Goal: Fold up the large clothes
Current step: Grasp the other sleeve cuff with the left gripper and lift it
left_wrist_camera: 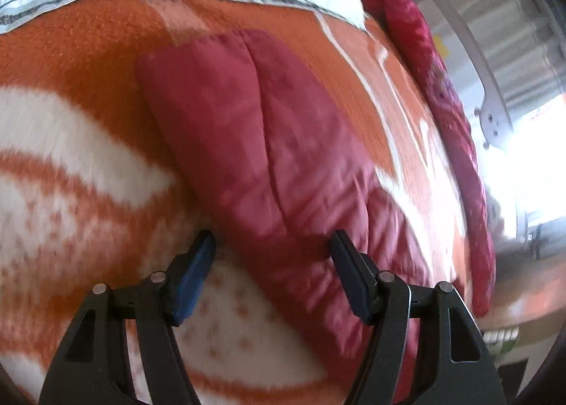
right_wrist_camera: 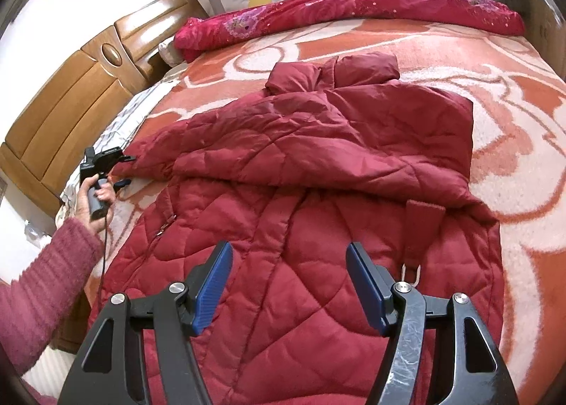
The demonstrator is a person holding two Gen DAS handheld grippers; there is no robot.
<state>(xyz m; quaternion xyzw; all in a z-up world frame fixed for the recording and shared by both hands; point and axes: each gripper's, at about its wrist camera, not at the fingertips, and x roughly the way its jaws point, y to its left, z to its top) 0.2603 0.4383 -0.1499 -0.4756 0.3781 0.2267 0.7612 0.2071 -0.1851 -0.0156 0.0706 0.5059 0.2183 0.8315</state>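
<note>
A: What is there to fold?

B: A dark red quilted padded coat (right_wrist_camera: 311,171), laid along the orange-and-cream patterned fleece blanket (right_wrist_camera: 523,171) that covers the bed. One sleeve lies across the chest and the hood (right_wrist_camera: 336,72) sits at the far end, towards the long crimson floral bolster (right_wrist_camera: 353,14).

A: And the two claws?

B: The right gripper (right_wrist_camera: 288,284) hovers above the lower half of the coat with its blue-padded fingers (right_wrist_camera: 212,291) spread wide and nothing between them. The left gripper (left_wrist_camera: 272,274) is also spread — it sits at the end of a sleeve (left_wrist_camera: 254,143), one finger on either side of the cuff, not yet pinching. The right view shows it beside the left hand (right_wrist_camera: 95,200) at the coat's near-left edge.

A: How will it handle?

B: My guess is soft and puffy, light for its bulk, with a slick shell — it will likely slide on itself and spring back when pressed. I would pinch a seam or the cuff, where the filling is thin, and not a fat quilted panel.

A: Risks?

B: The metal clip (right_wrist_camera: 410,274) on the strap near the right claw might snag.
</note>
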